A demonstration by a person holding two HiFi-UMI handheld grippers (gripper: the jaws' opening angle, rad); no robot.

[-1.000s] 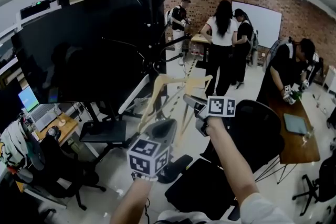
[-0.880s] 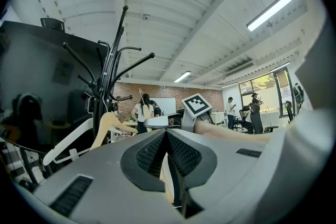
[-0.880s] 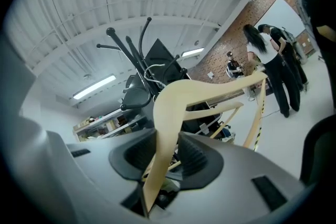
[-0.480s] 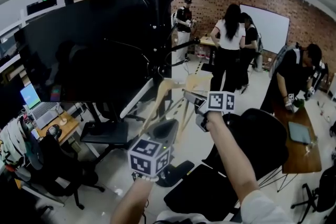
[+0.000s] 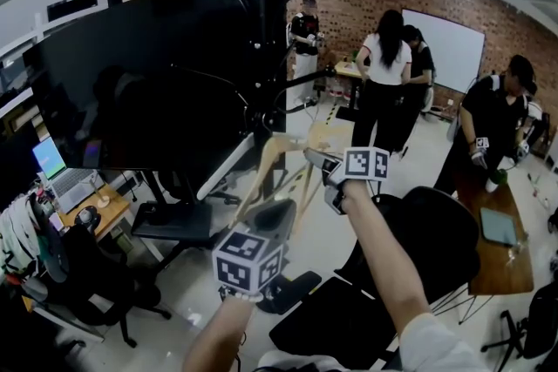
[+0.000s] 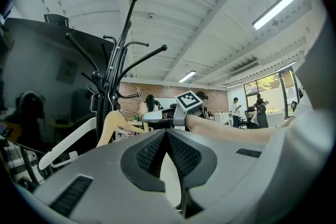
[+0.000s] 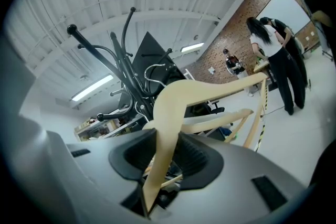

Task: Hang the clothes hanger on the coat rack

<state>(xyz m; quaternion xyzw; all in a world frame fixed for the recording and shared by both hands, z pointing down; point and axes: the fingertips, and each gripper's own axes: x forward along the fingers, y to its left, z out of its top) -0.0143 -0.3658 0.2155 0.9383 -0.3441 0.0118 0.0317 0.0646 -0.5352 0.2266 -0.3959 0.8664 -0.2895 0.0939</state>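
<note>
Head view had you holding the wooden hanger point(image 5: 259, 170) at frame centre with both tools. Your right gripper point(image 5: 312, 158) was clamped on one sloping arm of it, and the right gripper view showed both pads tight against the wood. Your left gripper point(image 5: 277, 212) was closed lower down on a pale strip of the same hanger. The hanger's top edge sat just beside the coat rack point(image 5: 259, 22), below its upper pegs; whether they touched could not be told. A large black screen point(image 5: 131, 74) crowded the rack's left side. Open floor point(image 5: 420, 152) lay to the right, with an office chair point(image 5: 436, 231) under your right arm.
</note>
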